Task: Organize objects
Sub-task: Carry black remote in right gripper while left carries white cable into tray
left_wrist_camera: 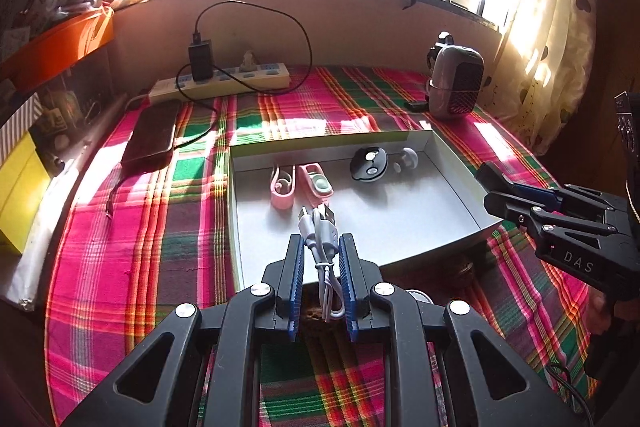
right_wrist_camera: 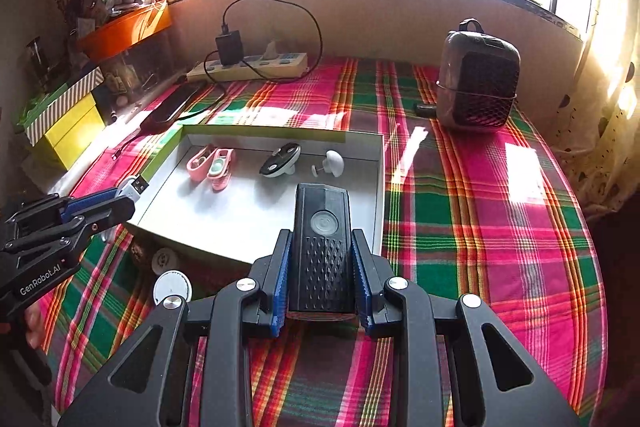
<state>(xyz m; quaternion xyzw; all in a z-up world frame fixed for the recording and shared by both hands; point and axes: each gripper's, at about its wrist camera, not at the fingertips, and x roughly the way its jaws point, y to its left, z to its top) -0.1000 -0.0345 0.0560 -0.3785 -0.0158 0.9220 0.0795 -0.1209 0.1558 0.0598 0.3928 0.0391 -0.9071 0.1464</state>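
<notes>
In the left wrist view my left gripper (left_wrist_camera: 321, 241) is shut on a coiled white USB cable (left_wrist_camera: 320, 227) and hangs over the near edge of a shallow white box (left_wrist_camera: 400, 223). Inside the box lie two pink pieces (left_wrist_camera: 298, 183), a black round gadget (left_wrist_camera: 368, 163) and a small white knob-shaped piece (left_wrist_camera: 406, 159). My right gripper (right_wrist_camera: 321, 235) is shut on a black rectangular device with a round button (right_wrist_camera: 322, 243), above the box's near right corner (right_wrist_camera: 360, 239). Each gripper shows in the other's view: the right one (left_wrist_camera: 500, 193) and the left one (right_wrist_camera: 116, 203).
A plaid cloth (right_wrist_camera: 460, 227) covers the table. At the back stand a power strip (left_wrist_camera: 224, 83) with a black charger, a dark phone-like slab (left_wrist_camera: 152, 135) and a small heater (right_wrist_camera: 476, 83). Two white discs (right_wrist_camera: 172, 287) lie near the box. Boxes and an orange tray (left_wrist_camera: 60, 47) line the left.
</notes>
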